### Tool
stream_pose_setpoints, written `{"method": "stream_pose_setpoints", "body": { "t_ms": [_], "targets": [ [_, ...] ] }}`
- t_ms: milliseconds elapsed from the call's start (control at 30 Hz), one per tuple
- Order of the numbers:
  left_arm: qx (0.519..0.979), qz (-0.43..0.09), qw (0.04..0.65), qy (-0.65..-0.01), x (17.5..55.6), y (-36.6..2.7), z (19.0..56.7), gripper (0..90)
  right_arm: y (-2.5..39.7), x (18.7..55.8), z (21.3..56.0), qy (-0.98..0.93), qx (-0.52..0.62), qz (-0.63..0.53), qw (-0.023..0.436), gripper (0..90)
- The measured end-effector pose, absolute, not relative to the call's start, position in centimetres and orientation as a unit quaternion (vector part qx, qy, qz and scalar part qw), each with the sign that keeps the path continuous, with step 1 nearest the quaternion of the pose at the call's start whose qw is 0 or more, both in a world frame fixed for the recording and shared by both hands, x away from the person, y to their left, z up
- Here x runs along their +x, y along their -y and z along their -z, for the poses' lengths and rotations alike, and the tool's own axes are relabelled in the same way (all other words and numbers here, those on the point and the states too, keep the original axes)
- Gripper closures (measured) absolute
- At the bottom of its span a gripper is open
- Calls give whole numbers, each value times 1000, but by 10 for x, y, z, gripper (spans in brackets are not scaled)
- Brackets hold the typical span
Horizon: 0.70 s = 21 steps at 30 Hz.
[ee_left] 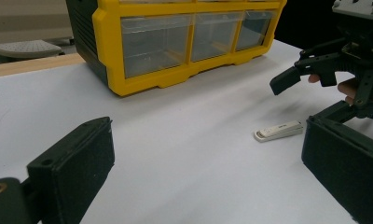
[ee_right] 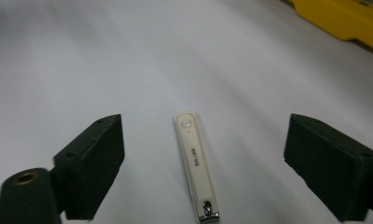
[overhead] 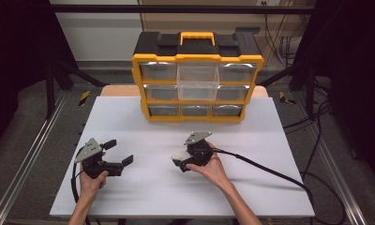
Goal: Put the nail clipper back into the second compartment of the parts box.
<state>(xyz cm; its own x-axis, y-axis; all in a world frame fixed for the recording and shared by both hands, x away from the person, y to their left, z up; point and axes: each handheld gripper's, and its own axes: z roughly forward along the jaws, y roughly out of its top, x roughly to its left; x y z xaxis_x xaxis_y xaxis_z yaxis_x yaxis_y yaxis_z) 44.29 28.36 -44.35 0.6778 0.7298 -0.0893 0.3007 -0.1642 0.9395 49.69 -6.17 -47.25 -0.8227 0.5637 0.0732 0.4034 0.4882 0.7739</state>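
Currently right gripper (ee_right: 201,163) jaws apart, straddling nail clipper (ee_right: 196,165); clipper long axis runs along gripper's line of sight. Left gripper (overhead: 117,152) spread too, well apart.

High view overhead, facing forward; gripper views low, close, sharing the nail clipper (ee_right: 196,164).

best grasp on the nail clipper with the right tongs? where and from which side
Grip the nail clipper across its narrow width, about mid-body, coming from above. It lies flat on the white table, long and thin, so only its two long edges give opposed faces. The right tongs are open, and it lies lengthwise in the gap between the jaws, so probably lower straight down and close.
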Motion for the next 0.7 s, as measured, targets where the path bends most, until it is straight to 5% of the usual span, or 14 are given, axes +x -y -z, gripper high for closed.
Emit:
{"method": "stream_pose_setpoints", "body": {
  "t_ms": [700],
  "targets": [
    [736,-198,544,-351,442,-284,443,29,59,500,488,-874,284,-386,82,561]
  ]
}}
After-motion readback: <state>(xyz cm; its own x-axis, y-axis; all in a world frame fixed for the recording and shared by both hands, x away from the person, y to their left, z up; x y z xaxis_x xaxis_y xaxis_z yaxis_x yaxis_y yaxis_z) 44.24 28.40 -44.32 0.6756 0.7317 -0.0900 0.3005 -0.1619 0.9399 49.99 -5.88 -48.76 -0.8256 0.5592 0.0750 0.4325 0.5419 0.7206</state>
